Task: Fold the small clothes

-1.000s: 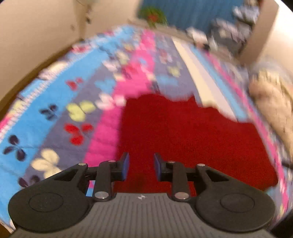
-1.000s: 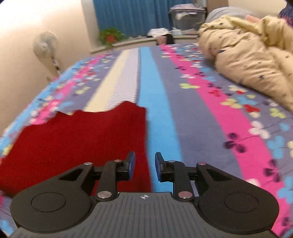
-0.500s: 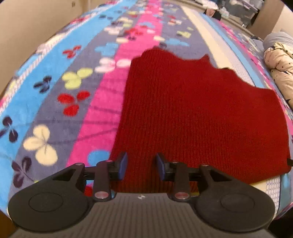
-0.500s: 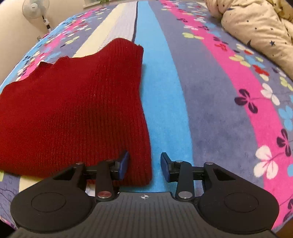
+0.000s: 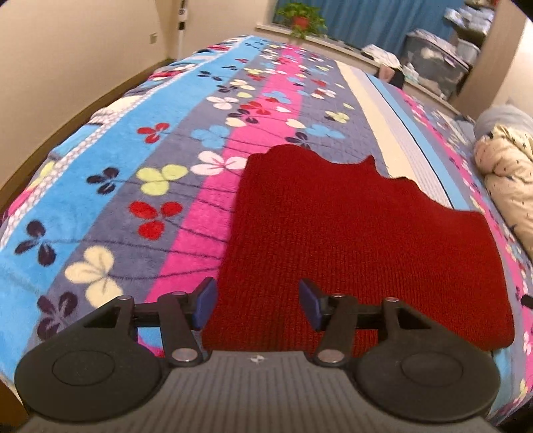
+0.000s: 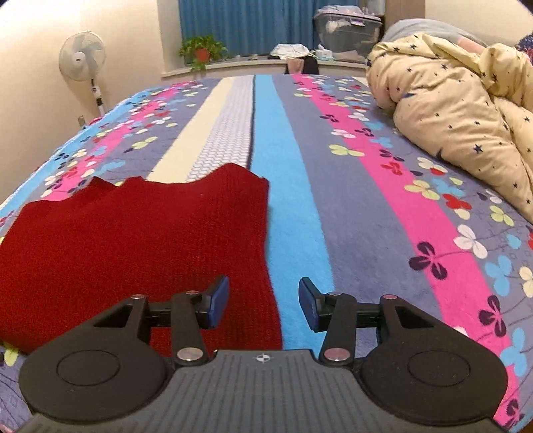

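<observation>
Garment (image 5: 359, 239): laid flat on the bed (image 6: 349, 200), at its near edge, toward its left side.
Quilt (image 6: 466, 110): heaped along the bed's right edge.
Fan (image 6: 81, 56): stood off the bed's far left corner.
Plant (image 6: 201, 50): set on the ledge behind the bed's far edge.
Storage box (image 6: 348, 28): placed on that ledge, right of the plant.

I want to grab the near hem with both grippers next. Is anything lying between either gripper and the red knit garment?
Nothing visible. The left gripper and right gripper, jaws just opened and empty, hang right over the red knit garment's near corners on the blanket.
</observation>
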